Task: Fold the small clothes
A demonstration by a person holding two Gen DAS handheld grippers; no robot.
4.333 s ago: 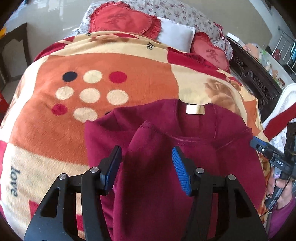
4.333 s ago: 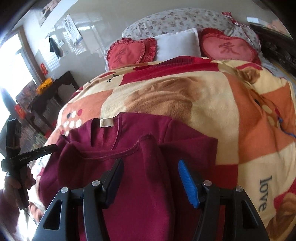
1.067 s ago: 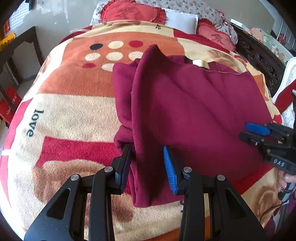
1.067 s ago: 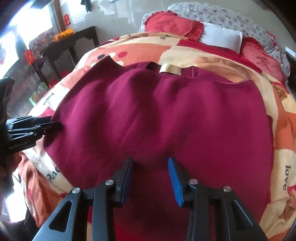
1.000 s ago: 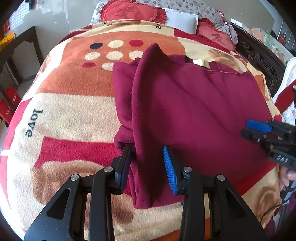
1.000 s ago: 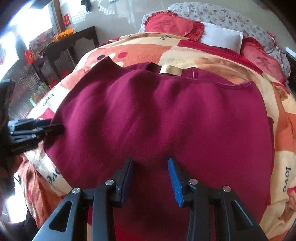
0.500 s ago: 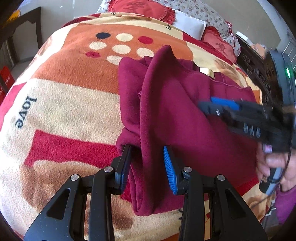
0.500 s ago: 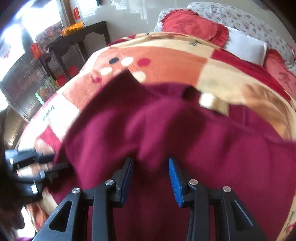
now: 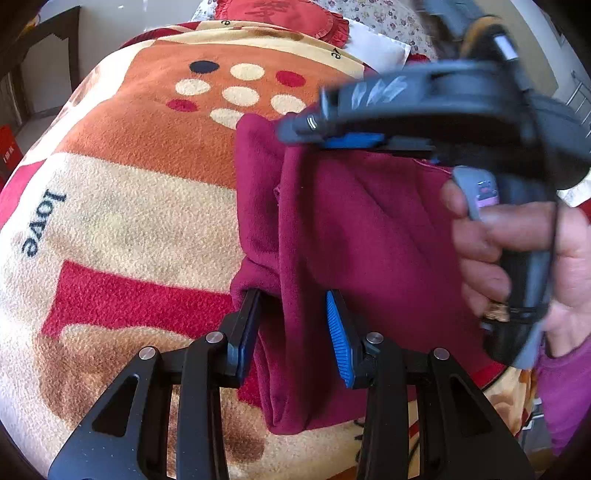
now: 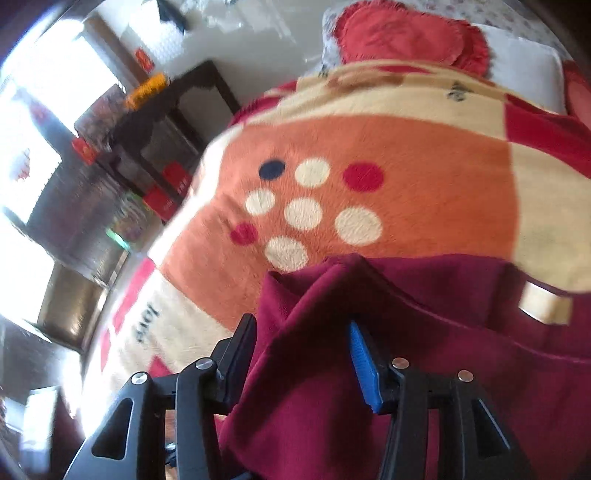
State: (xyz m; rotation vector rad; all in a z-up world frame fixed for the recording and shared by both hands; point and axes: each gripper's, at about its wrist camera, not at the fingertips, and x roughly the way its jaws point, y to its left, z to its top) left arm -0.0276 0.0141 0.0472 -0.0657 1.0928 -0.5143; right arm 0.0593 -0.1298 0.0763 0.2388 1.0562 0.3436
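Observation:
A dark red sweater (image 9: 369, 221) lies on the patterned blanket (image 9: 129, 206) on the bed, its left side folded inward. My left gripper (image 9: 293, 321) straddles the folded edge near the hem, jaws partly open with cloth between them. My right gripper (image 10: 301, 350) is over the sweater's (image 10: 424, 369) upper left shoulder, jaws partly open around a raised ridge of cloth. In the left wrist view the right gripper (image 9: 321, 134) and the hand holding it cross above the sweater. The collar label (image 10: 545, 304) shows.
Red heart cushions (image 10: 402, 33) and a white pillow (image 9: 373, 48) lie at the head of the bed. A dark wooden side table (image 10: 177, 107) stands left of the bed, with cluttered shelves beyond it.
My right gripper has swept from the sweater's lower right across to its upper left shoulder. My left gripper has stayed at the folded edge near the hem.

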